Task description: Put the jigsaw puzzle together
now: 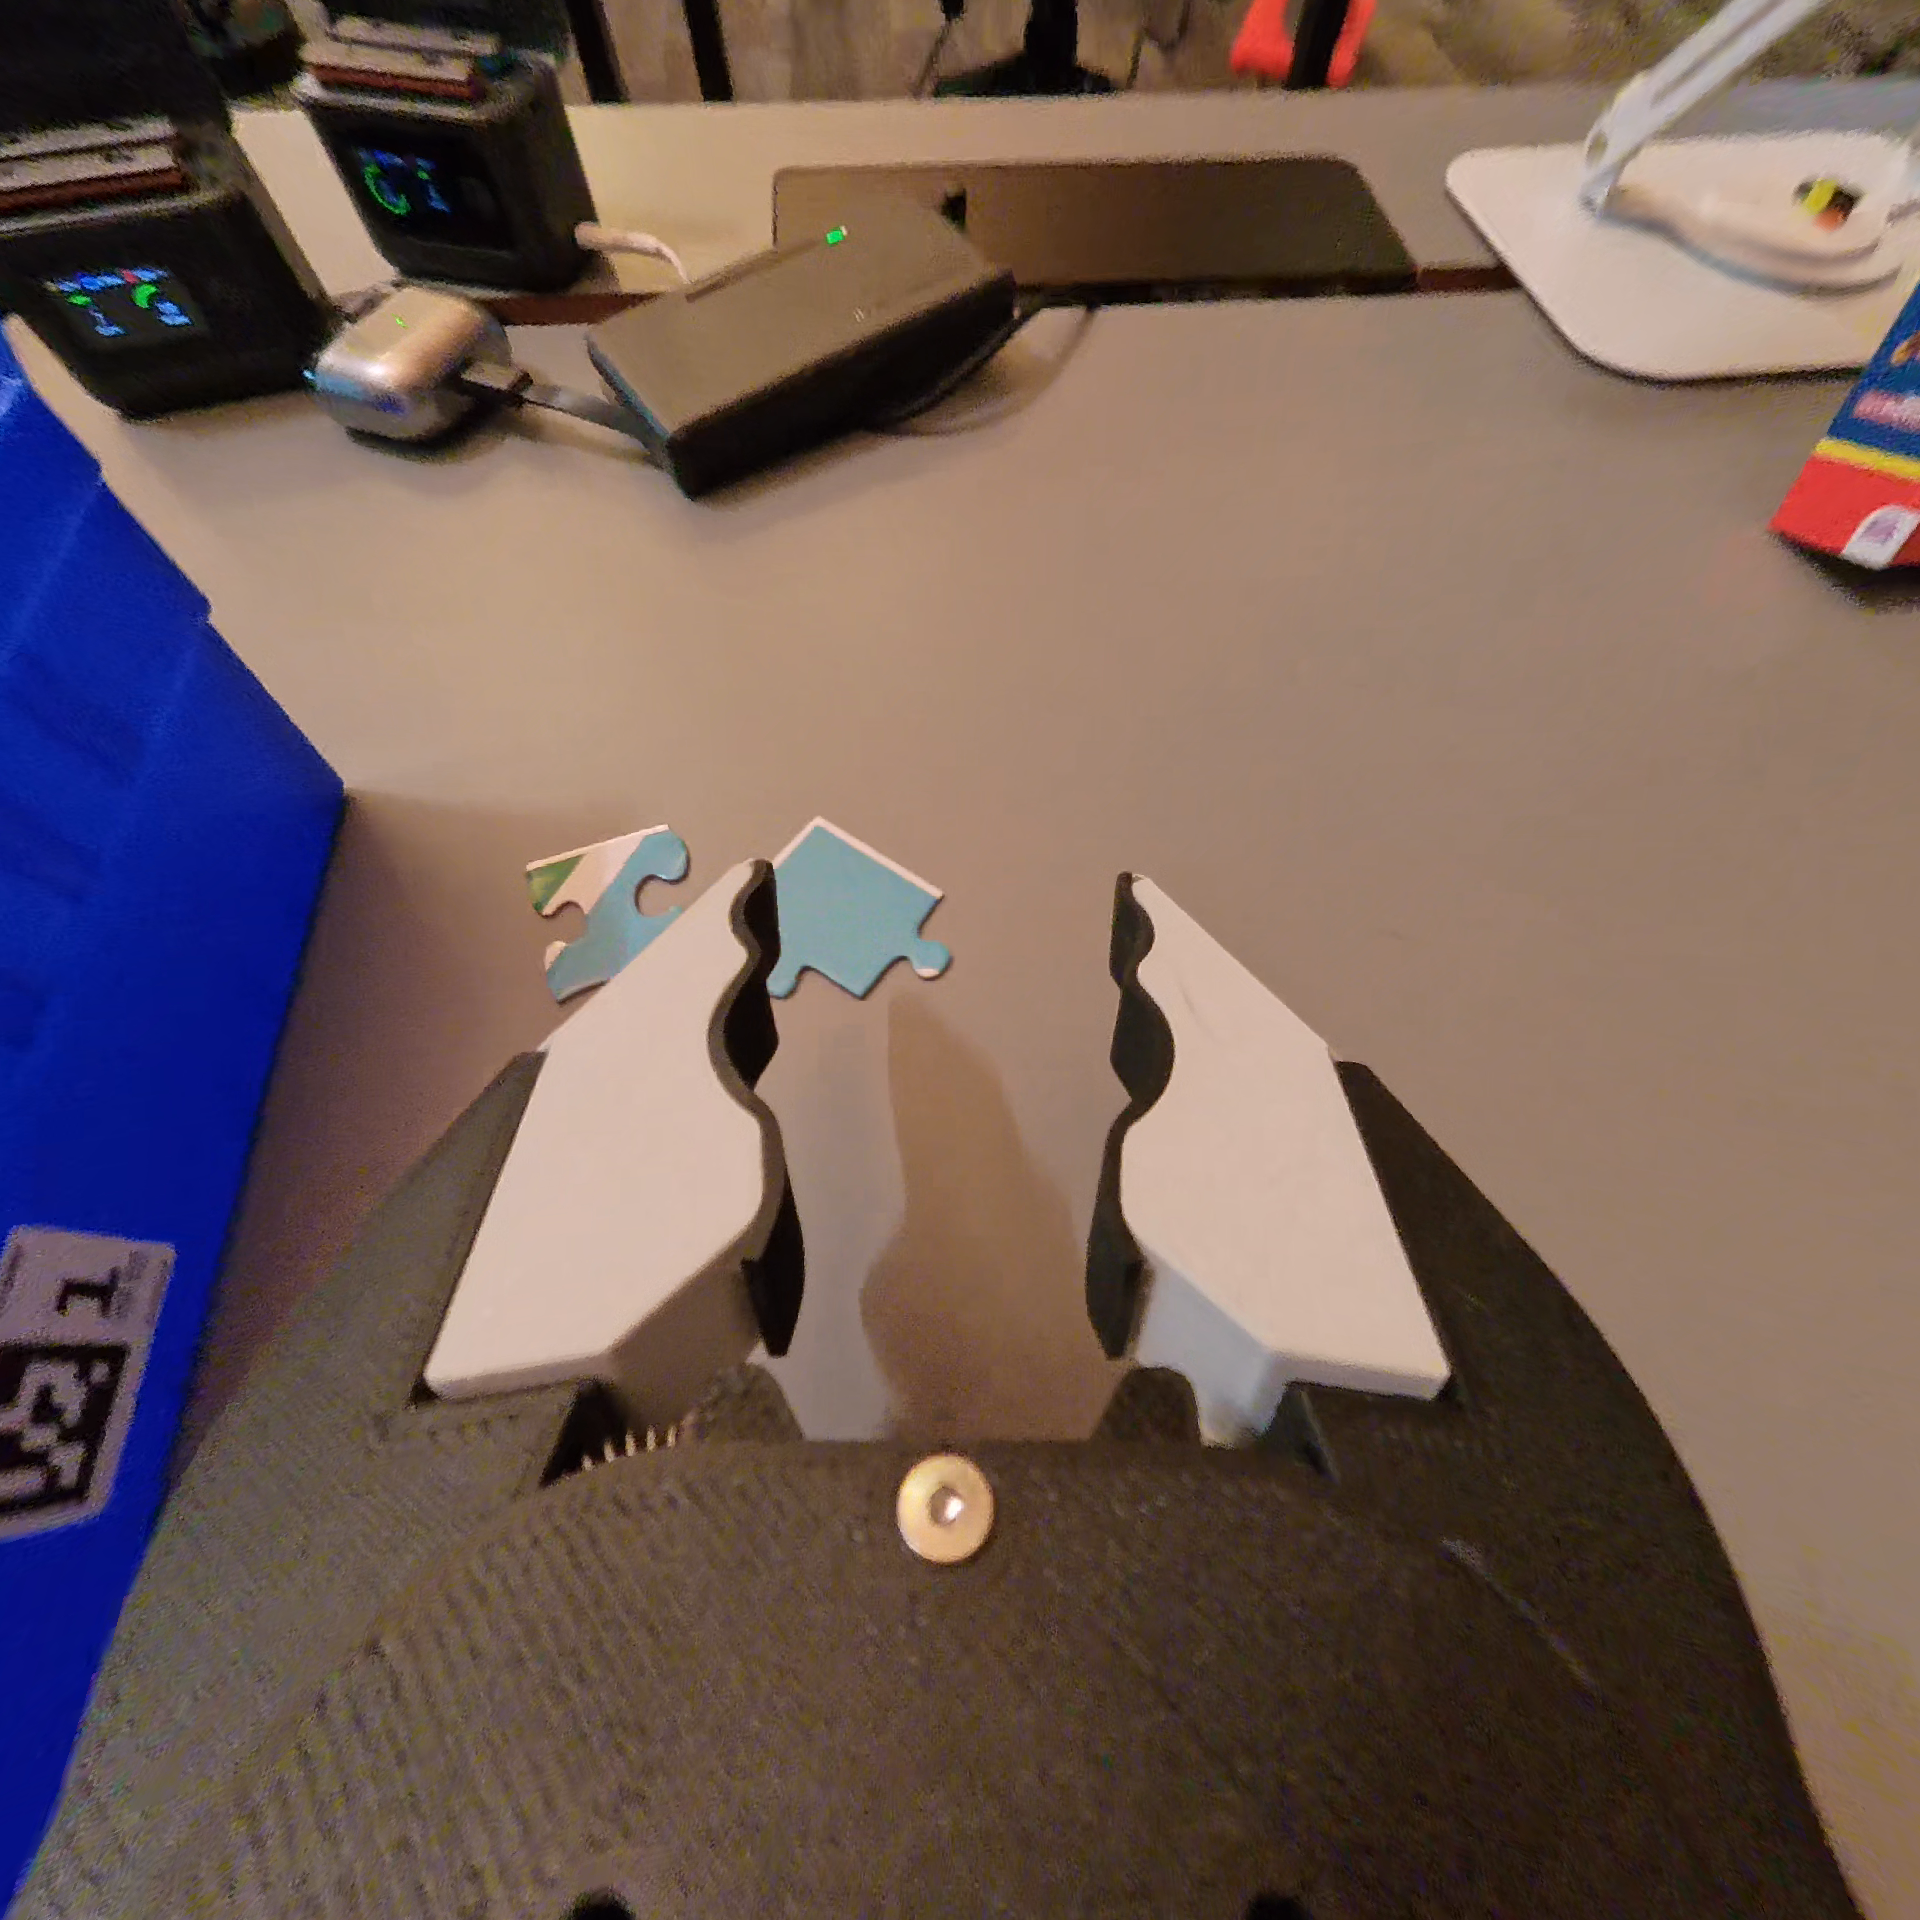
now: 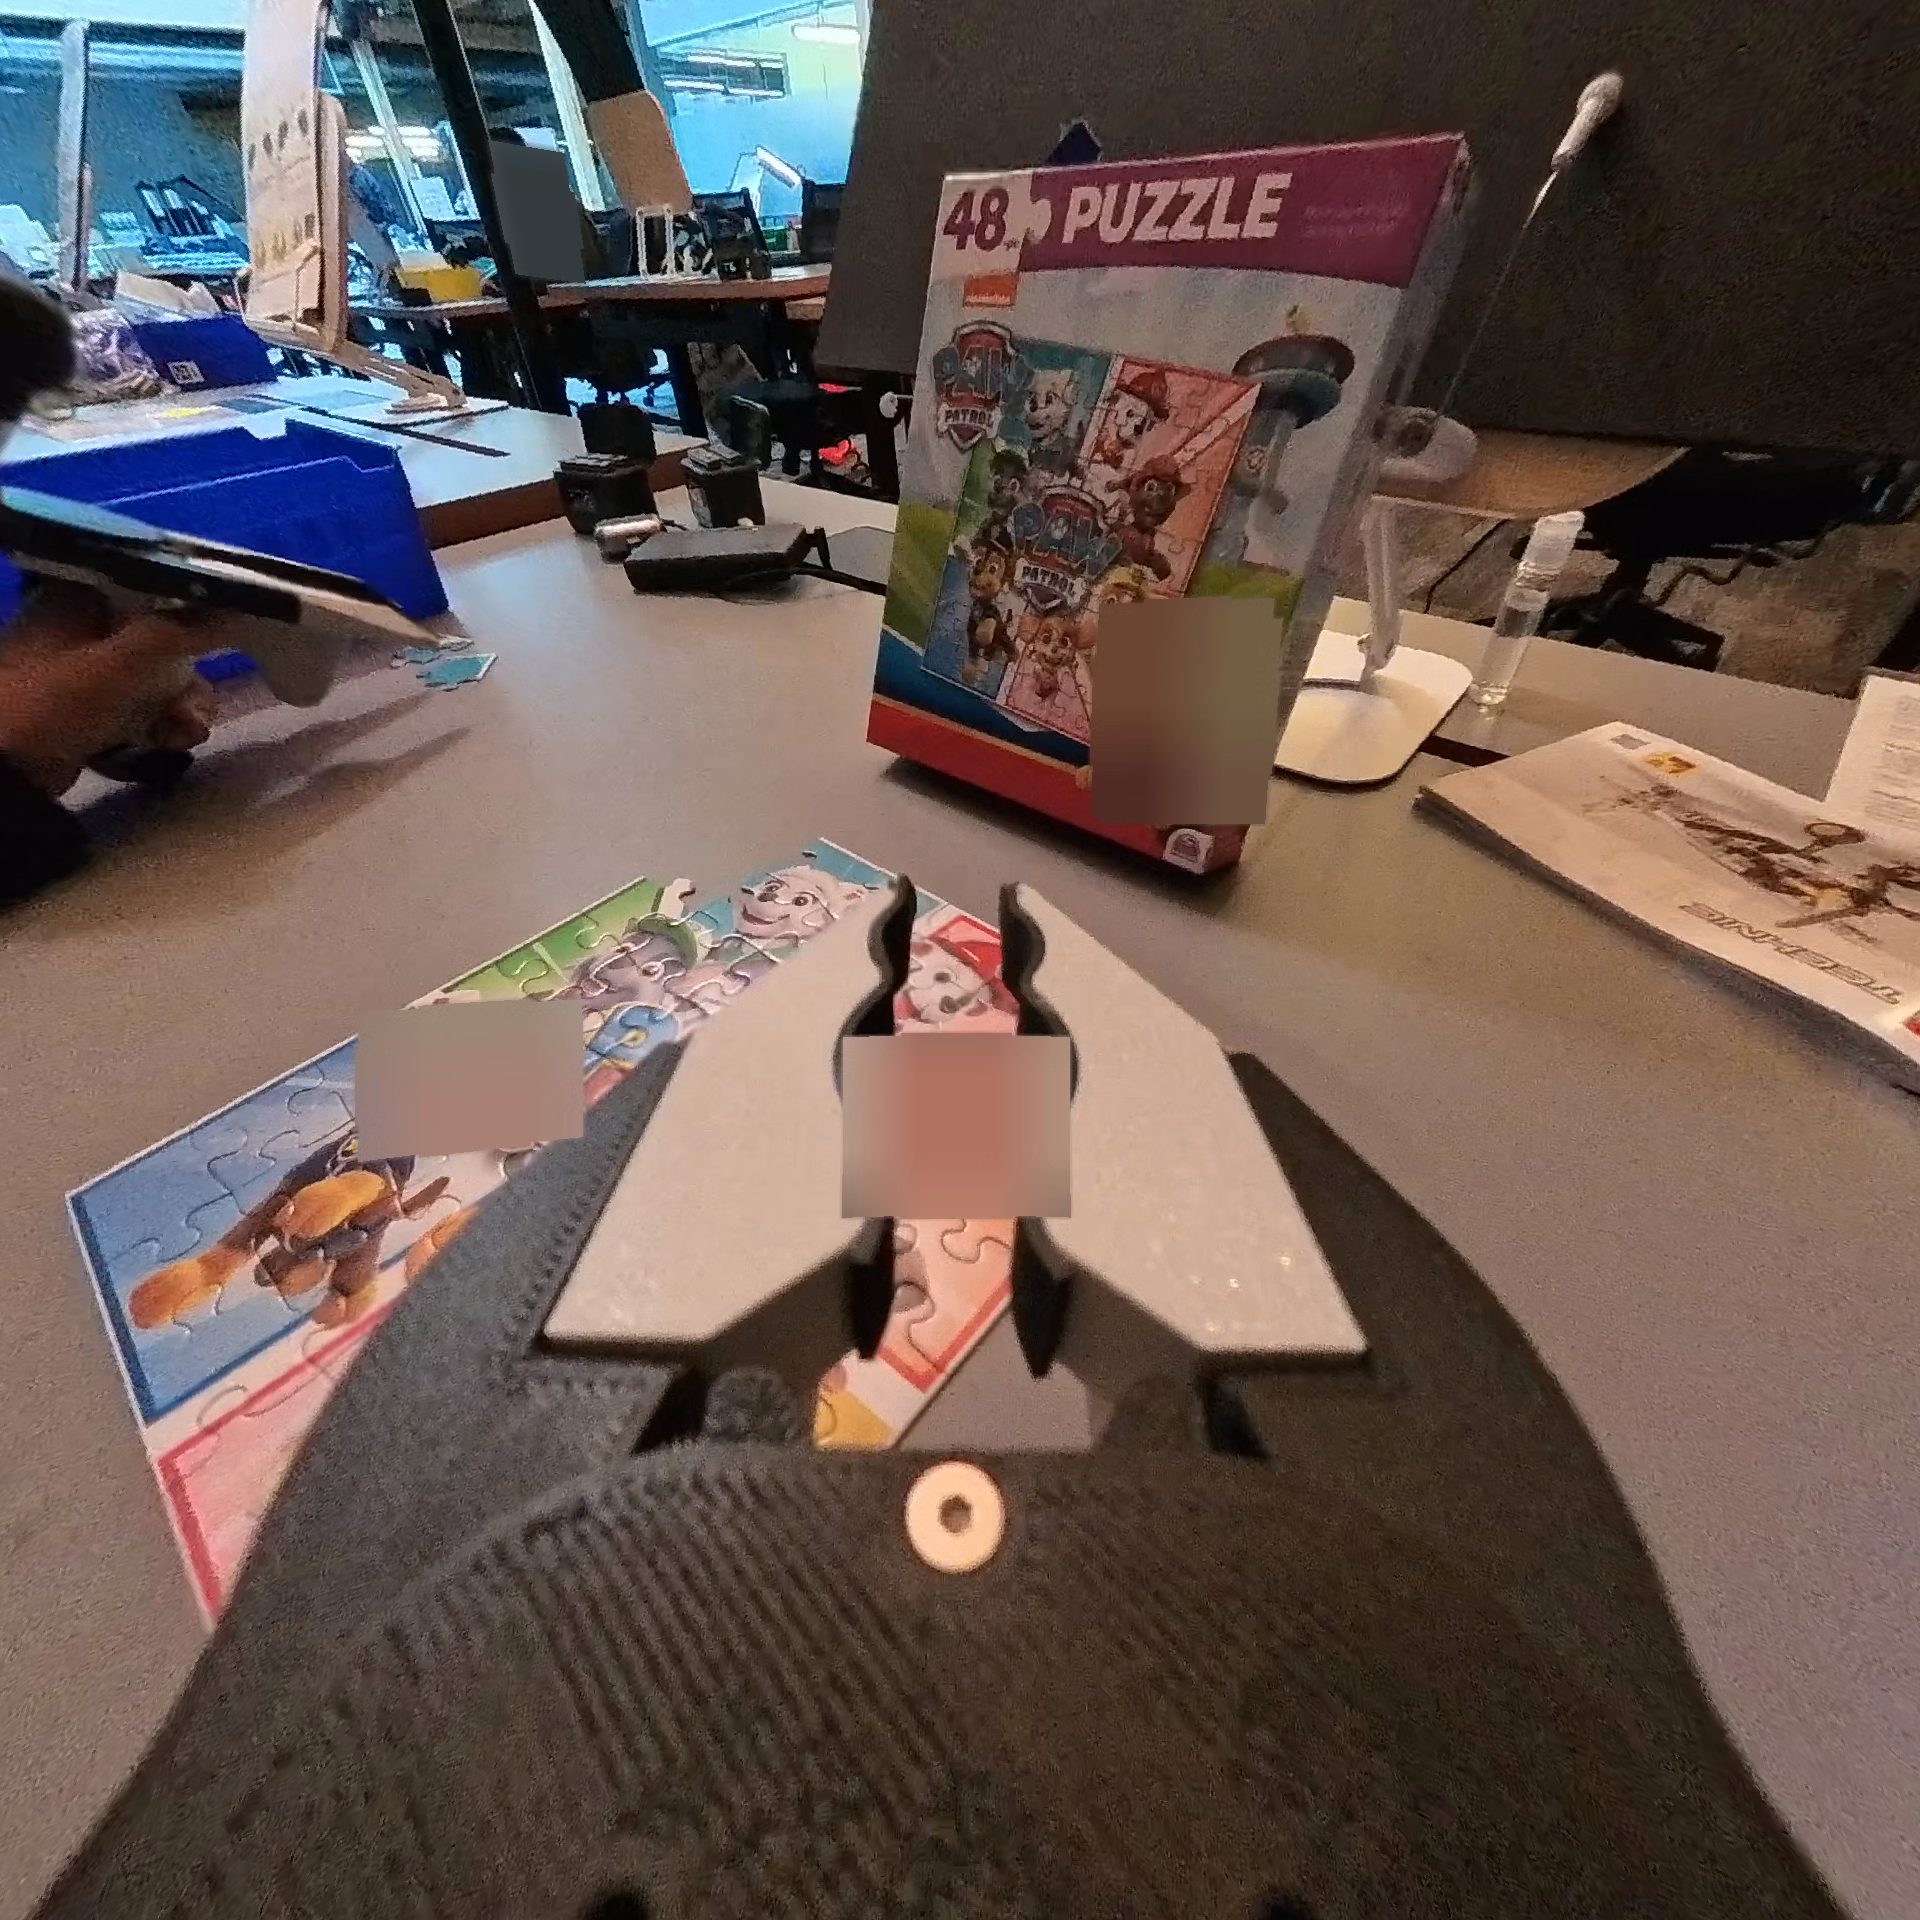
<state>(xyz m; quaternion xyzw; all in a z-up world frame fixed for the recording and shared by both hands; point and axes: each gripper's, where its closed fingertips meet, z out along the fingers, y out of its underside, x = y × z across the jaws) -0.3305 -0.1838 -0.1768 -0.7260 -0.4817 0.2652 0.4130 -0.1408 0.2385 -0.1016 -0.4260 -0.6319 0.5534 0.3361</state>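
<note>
- Left wrist view: the left gripper is released, jaws wide apart, nothing between the pads; it hangs low over the grey table, nose tilted down toward the loose pieces.
- A teal puzzle piece lies flat on the table just beyond the left finger, partly hidden behind its tip; whether the tip touches it cannot be told; a judgement: the wide jaws suit approaching a flat piece.
- A second puzzle piece, teal with a white and green corner, lies just left of the first, apart from it, partly covered by the same finger.
- A blue bin stands at the near left; black chargers, a black power brick and a white lamp base sit at the far edge, well apart from the pieces.
- Right wrist view: the right gripper has its jaws narrowed to a slit; no object is seen pressed between the pads, so it grasps nothing visible.
- It hovers over the far right part of the assembled puzzle, which lies flat on the table; a notch at its far edge appears unfilled.
- The puzzle box stands upright beyond it, picture side facing, probably as a reference; a booklet lies at the right.
- At the far left the other gripper is visible beside the two loose pieces, well apart from the assembled puzzle.
</note>
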